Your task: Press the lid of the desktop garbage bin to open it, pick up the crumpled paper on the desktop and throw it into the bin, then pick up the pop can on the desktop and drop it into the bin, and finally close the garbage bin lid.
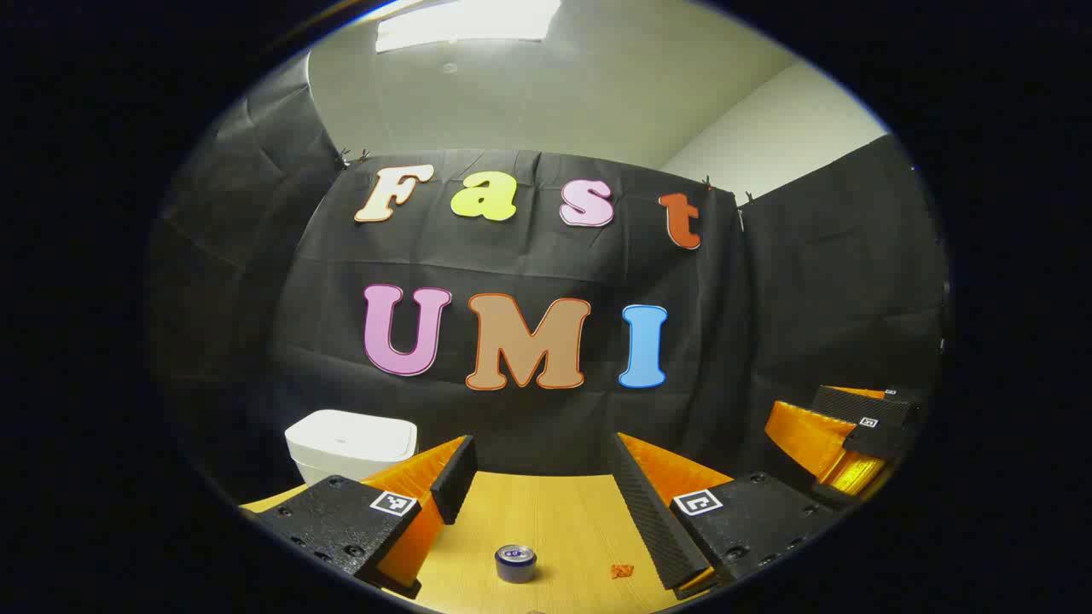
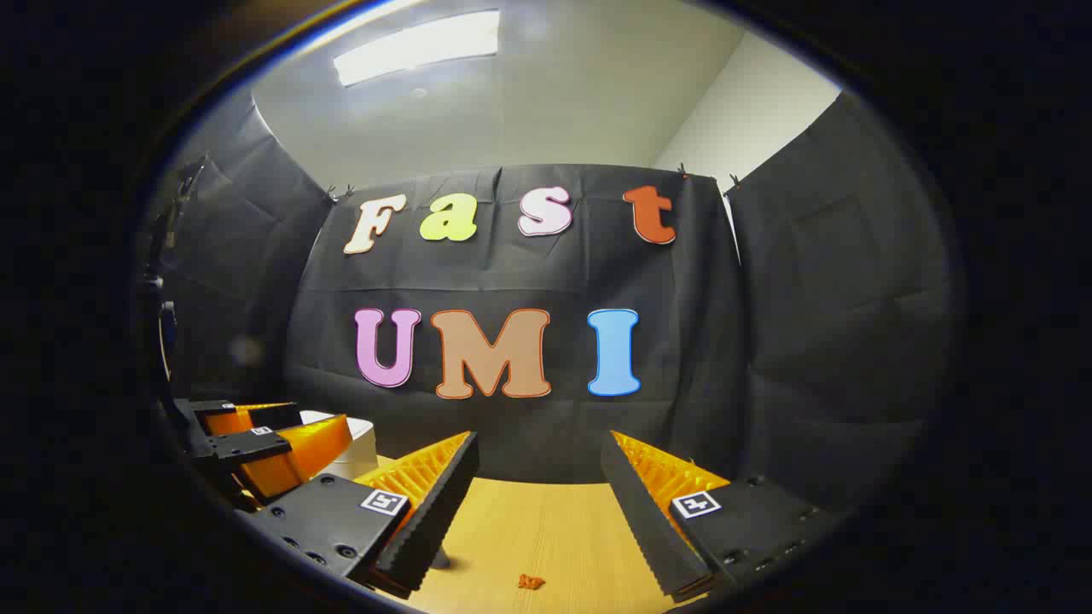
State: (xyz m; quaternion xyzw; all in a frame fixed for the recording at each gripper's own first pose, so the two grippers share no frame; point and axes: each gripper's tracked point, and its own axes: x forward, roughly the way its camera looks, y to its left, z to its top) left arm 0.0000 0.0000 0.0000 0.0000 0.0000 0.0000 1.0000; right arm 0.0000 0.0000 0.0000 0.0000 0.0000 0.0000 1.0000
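Sitting closed: garbage bin [image 1: 350, 443], lid down, at the far left of the table [image 1: 554, 512]; contents hidden.
Bin, right gripper view: mostly covered by the left gripper [image 2: 256, 443].
Pop can [image 1: 515, 564]: upright on the table, between the spread fingers of the left gripper [image 1: 537, 495].
Crumpled paper [image 1: 621, 570]: small orange scrap right of the can, apart from it.
Right gripper [image 2: 537, 503]: spread wide, holding nothing; paper [image 2: 531, 582] lies below it.
Hard to tell: the scrap's shape, too small.
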